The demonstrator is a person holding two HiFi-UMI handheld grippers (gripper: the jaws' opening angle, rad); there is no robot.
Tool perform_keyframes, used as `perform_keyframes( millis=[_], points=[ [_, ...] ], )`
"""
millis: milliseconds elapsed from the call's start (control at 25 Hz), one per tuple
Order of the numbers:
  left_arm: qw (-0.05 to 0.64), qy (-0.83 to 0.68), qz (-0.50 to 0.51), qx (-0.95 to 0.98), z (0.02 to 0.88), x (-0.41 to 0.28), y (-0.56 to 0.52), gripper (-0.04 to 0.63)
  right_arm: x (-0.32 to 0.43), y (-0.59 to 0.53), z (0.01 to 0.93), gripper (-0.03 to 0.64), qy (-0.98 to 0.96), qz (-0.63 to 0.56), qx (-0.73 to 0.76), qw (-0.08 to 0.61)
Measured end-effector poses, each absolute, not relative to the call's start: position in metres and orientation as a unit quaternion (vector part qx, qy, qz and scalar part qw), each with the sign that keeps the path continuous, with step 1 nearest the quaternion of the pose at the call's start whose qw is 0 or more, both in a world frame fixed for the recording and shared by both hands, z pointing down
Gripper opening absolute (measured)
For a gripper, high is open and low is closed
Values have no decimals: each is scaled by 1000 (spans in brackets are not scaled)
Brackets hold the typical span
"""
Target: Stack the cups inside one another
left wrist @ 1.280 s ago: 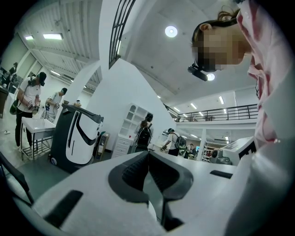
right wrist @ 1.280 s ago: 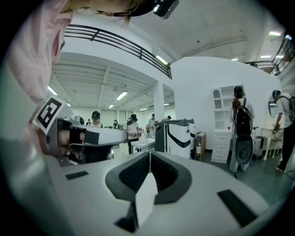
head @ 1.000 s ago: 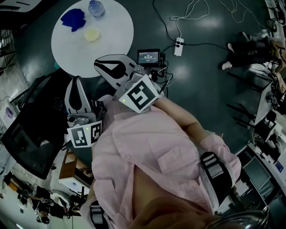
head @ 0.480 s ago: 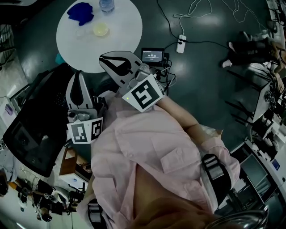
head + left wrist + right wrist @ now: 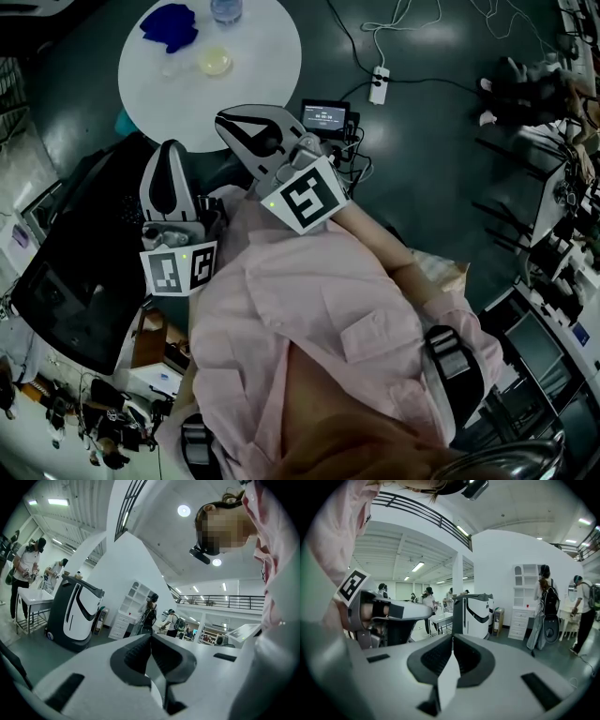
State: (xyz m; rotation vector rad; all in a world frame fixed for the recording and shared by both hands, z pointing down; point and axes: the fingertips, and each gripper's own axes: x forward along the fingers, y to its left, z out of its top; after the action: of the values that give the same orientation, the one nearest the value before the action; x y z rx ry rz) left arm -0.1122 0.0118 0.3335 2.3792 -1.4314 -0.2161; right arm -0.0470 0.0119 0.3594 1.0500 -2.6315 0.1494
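In the head view a round white table [image 5: 267,80] stands at the top left. A small yellow cup [image 5: 214,62] sits on it, with a faint clear cup [image 5: 170,67] to its left. A blue object [image 5: 169,23] of unclear shape lies behind them. My left gripper [image 5: 169,147] and right gripper [image 5: 225,117] are held side by side short of the table's near edge, well apart from the cups. The left gripper view shows its jaws [image 5: 151,635] shut with nothing between them. My right gripper [image 5: 452,637] is shut on nothing too.
A clear bottle [image 5: 225,7] stands at the table's far edge. On the dark floor lie a small screen device [image 5: 324,116], a power strip [image 5: 378,90] and cables. A big black monitor [image 5: 56,291] is at the left. A white machine [image 5: 476,616] and several people stand further off.
Both grippers have crept a little toward the round table, still shut. The table sits slightly further right in the head view than a second ago.
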Motion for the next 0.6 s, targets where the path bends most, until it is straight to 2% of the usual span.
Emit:
perform_keyframes(
  millis=[600],
  points=[
    [172,-511,-81,838,331,-114,10,20,-48,9,357,35,-920,43,360,149]
  ],
)
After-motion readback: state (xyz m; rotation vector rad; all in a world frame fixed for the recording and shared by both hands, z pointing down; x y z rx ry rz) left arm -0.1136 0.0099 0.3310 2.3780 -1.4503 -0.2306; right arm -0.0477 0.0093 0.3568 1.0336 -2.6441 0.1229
